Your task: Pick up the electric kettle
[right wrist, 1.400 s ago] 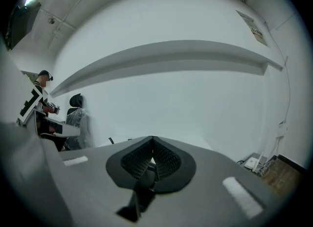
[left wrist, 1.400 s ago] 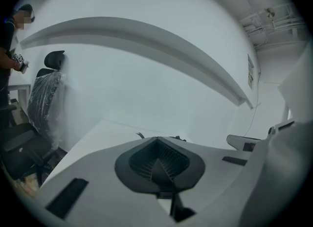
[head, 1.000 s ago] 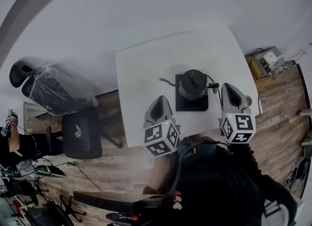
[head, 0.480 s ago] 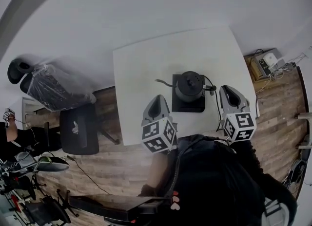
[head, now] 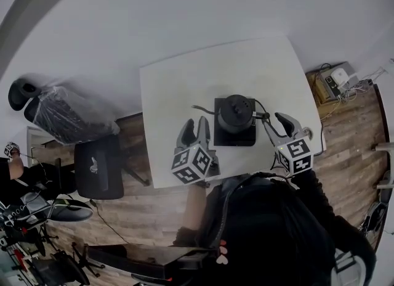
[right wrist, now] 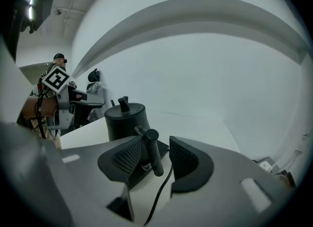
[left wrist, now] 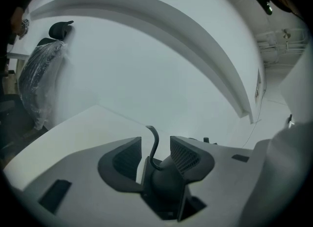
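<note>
The electric kettle [head: 235, 112] stands upright on its black base [head: 234, 140] near the front of the white worktop [head: 178, 87], between my two hand-held grippers. Its long axis, from gooseneck spout [left wrist: 152, 143] to handle [right wrist: 150, 150], runs across me, with the spout toward the left hand-held gripper [head: 194, 126] and the handle toward the right hand-held gripper [head: 276, 123]. Both pairs of jaws have just been opening and stand wide apart, gripping nothing. In the left gripper view the spout rises in the gap between the jaws, and the pads are clear of it. In the right gripper view the handle stands in the gap, likewise untouched. I judge the right better placed for a sound hold: the handle lies just ahead of it, so the coming move calls for a short advance and a closing on that handle.
</note>
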